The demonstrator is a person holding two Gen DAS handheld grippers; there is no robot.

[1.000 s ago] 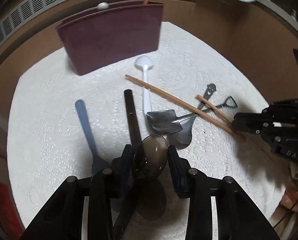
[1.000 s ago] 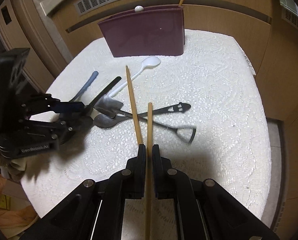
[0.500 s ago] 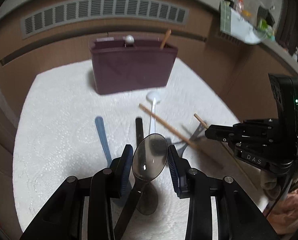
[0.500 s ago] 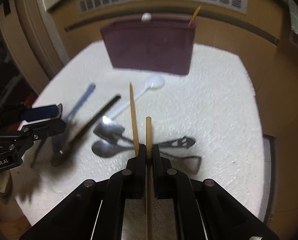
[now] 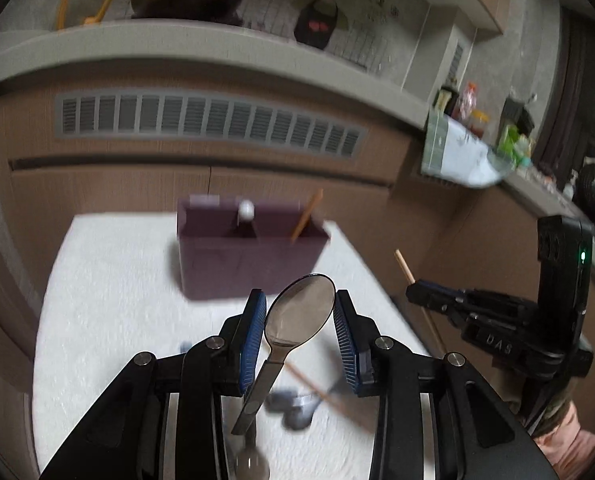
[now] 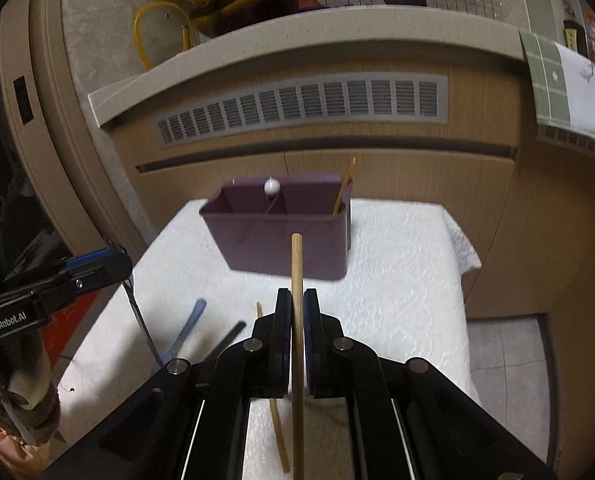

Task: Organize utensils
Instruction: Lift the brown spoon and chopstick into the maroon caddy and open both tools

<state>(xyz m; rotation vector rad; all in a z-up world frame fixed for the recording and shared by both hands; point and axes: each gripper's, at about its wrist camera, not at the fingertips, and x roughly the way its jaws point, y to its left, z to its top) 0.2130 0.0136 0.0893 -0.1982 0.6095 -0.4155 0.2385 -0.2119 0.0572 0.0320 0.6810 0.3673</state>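
Left jaws clamped on a spoon (image 5: 300,312), right jaws closed on a chopstick (image 6: 296,280), purple box (image 6: 281,240) ahead on white-covered desk (image 6: 397,280).

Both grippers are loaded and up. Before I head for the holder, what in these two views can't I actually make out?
- Utensils left on the cloth: left wrist view, motion-blurred and behind the left gripper and its spoon.
- Purple holder floor: both views, hidden by its walls.
- Chopstick lower end: right wrist view, cut off by the bottom edge, inside the right gripper.
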